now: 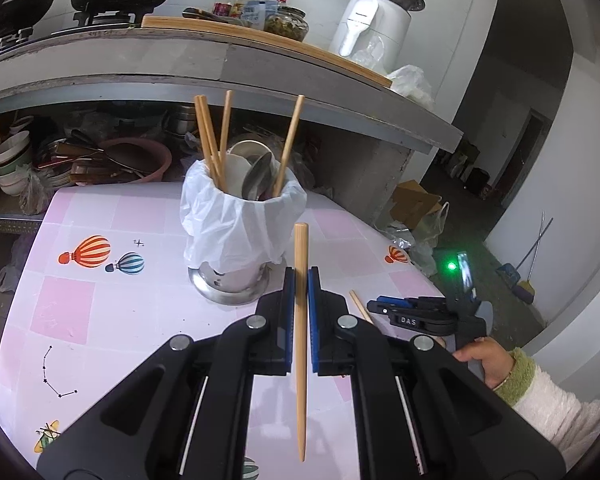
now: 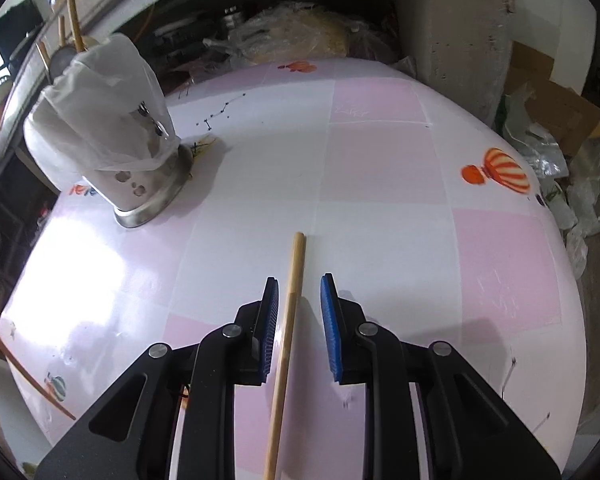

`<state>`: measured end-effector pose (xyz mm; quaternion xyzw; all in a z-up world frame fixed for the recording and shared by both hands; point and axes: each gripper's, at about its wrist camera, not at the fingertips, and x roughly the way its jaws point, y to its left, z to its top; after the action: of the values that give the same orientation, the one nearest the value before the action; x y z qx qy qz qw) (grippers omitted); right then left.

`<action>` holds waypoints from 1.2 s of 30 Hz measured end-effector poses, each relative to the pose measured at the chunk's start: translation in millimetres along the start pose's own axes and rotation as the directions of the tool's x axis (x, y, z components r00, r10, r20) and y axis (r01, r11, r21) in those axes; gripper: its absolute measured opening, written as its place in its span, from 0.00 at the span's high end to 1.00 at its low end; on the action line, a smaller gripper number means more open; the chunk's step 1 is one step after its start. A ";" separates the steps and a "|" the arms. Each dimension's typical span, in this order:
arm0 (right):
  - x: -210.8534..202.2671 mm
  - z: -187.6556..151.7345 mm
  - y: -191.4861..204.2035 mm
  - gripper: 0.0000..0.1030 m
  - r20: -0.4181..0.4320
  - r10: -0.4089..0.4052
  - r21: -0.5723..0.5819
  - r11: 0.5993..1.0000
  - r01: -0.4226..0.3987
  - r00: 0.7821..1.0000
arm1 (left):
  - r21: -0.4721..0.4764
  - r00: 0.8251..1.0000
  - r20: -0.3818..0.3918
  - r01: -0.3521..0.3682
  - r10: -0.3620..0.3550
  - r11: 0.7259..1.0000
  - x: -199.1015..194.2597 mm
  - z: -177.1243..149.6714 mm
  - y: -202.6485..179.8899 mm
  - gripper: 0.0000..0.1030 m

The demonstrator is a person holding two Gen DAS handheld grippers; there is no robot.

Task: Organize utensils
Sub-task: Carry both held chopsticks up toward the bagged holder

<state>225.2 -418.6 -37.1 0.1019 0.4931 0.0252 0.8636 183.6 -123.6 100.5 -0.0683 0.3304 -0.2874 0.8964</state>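
Observation:
My left gripper (image 1: 301, 276) is shut on a wooden chopstick (image 1: 300, 340), which runs between the blue pads with its blunt end pointing toward the utensil holder (image 1: 240, 220). That steel holder, lined with a white bag, contains several chopsticks and a spoon. To the right, a hand holds my right gripper (image 1: 380, 306) low over the table beside another chopstick (image 1: 360, 306). In the right wrist view, the right gripper (image 2: 299, 284) stands open astride this chopstick (image 2: 288, 320), which lies flat on the table, pads clear of it. The holder (image 2: 100, 120) is far left.
The pink-and-white checked table (image 2: 380, 160) carries balloon prints. Behind it, a shelf of bowls and pans (image 1: 40, 160) sits under a counter with bottles (image 1: 236, 0) and a white appliance (image 1: 372, 20). Cardboard (image 2: 552, 100) and plastic bags lie past the table's right edge.

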 end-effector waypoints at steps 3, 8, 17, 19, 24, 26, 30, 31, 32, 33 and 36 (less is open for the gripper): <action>12.0 6.8 3.4 0.79 -0.031 -0.023 -0.025 0.999 0.022 0.999 | -0.011 1.000 0.002 0.002 -0.002 1.000 0.6 -0.4 5.1 0.95; 23.5 8.9 11.2 0.85 -0.052 -0.065 -0.065 0.996 0.062 0.997 | -0.019 1.000 0.007 0.002 -0.001 1.000 -0.1 -1.5 9.8 0.95; 23.0 9.0 17.1 0.93 -0.033 -0.065 -0.035 0.997 0.064 0.997 | -0.030 1.000 0.012 0.003 -0.003 1.000 -0.5 -1.7 13.5 0.95; 14.6 9.9 17.3 0.93 -0.014 -0.041 -0.016 0.999 0.041 0.999 | -0.026 1.000 0.012 0.000 0.000 1.000 -0.9 -1.8 13.2 0.95; -29.6 15.9 17.2 0.93 0.088 0.037 0.026 0.999 -0.039 0.995 | -0.027 1.000 0.023 -0.004 0.005 1.000 -4.5 -0.7 13.7 0.95; -50.8 17.4 16.5 0.93 0.135 0.066 0.037 0.997 -0.071 0.989 | -0.027 1.000 0.028 -0.006 0.007 1.000 -5.7 0.3 12.7 0.95; -99.8 14.7 15.8 0.93 0.245 0.122 0.046 0.989 -0.137 0.962 | -0.025 0.999 0.043 -0.011 0.012 1.000 -10.1 4.0 10.3 0.95; -110.1 13.8 14.6 0.93 0.268 0.144 0.052 0.985 -0.164 0.953 | -0.023 0.999 0.051 -0.014 0.015 1.000 -12.5 6.3 9.2 0.95; -116.4 13.6 13.1 0.93 0.282 0.159 0.056 0.982 -0.182 0.946 | -0.022 0.998 0.059 -0.016 0.017 1.000 -14.6 8.5 8.6 0.95; -124.7 13.2 11.3 0.93 0.300 0.183 0.061 0.976 -0.210 0.936 | -0.020 0.998 0.068 -0.017 0.018 1.000 -17.2 11.4 7.6 0.95; -142.0 10.6 6.2 0.93 0.337 0.225 0.069 0.963 -0.262 0.914 | -0.007 0.994 0.107 -0.024 0.024 1.000 -26.2 24.8 3.9 0.95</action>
<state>161.9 -434.6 89.6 0.2136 0.3275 0.0876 0.9162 184.9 -107.4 132.9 -0.0821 0.2836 -0.2715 0.9160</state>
